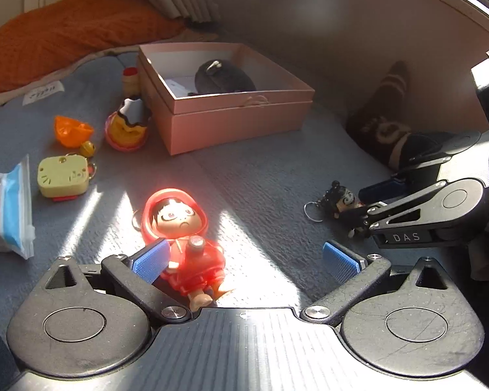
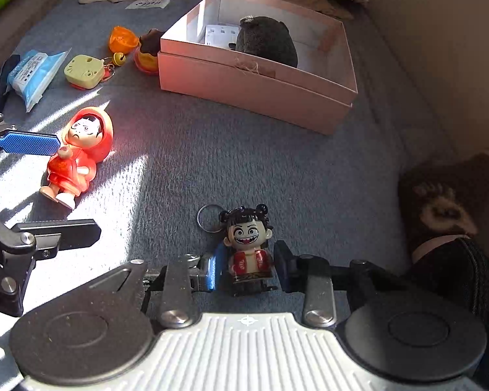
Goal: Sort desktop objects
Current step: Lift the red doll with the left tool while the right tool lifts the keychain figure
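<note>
Closing on a small black-haired grinning figurine keychain (image 2: 248, 247), the right hand-held gripper (image 2: 249, 268) has both pads against its sides on the grey carpeted surface (image 2: 244, 150). Spread wide, the left hand-held gripper (image 1: 244, 260) straddles a red-hooded plastic doll (image 1: 182, 234) lying nearby, before an open pink cardboard box (image 2: 260, 78).

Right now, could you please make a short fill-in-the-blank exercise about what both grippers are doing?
1. The right gripper has its fingers on either side of the small grinning doll with the ____ vest.
2. The left gripper is ____ around the red hooded doll.
3. The dark plush lies inside the ____ box.

Missing words: red; open; pink
</note>
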Action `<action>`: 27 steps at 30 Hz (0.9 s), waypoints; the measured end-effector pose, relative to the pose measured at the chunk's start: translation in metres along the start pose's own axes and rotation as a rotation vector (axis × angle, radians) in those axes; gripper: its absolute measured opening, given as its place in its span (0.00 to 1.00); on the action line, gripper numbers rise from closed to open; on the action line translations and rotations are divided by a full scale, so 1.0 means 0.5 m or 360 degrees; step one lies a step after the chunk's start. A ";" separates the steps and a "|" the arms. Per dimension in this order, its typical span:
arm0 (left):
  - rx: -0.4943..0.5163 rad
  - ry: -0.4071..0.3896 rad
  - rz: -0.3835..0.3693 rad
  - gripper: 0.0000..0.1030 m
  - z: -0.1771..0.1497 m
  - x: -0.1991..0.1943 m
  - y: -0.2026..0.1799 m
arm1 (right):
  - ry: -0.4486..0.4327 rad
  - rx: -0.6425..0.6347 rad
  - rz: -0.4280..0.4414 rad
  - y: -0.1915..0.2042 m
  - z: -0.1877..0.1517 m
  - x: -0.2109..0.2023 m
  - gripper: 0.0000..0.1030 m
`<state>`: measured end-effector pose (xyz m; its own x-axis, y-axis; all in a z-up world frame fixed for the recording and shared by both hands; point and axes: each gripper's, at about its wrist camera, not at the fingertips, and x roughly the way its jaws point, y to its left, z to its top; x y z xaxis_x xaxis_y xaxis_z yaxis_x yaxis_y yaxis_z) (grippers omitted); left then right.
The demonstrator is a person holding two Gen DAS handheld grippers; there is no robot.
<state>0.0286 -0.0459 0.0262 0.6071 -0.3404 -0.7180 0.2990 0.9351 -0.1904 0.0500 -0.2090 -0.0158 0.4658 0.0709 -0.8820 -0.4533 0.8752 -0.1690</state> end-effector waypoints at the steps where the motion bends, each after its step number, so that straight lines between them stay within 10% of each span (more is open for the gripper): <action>1: -0.0009 0.0007 0.0023 1.00 -0.002 0.004 0.003 | 0.0000 -0.0002 -0.0004 0.001 -0.002 -0.001 0.35; 9: -0.0242 0.0073 0.0107 1.00 0.000 0.022 0.056 | -0.0011 -0.0028 -0.0046 0.005 -0.007 0.002 0.43; 27: -0.0090 0.0070 0.0017 1.00 0.010 0.020 -0.003 | 0.0007 0.0026 -0.0045 -0.004 -0.006 0.024 0.53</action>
<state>0.0378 -0.0513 0.0226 0.5766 -0.3266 -0.7489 0.2496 0.9432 -0.2191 0.0541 -0.2114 -0.0274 0.4746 0.0440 -0.8791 -0.4277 0.8844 -0.1867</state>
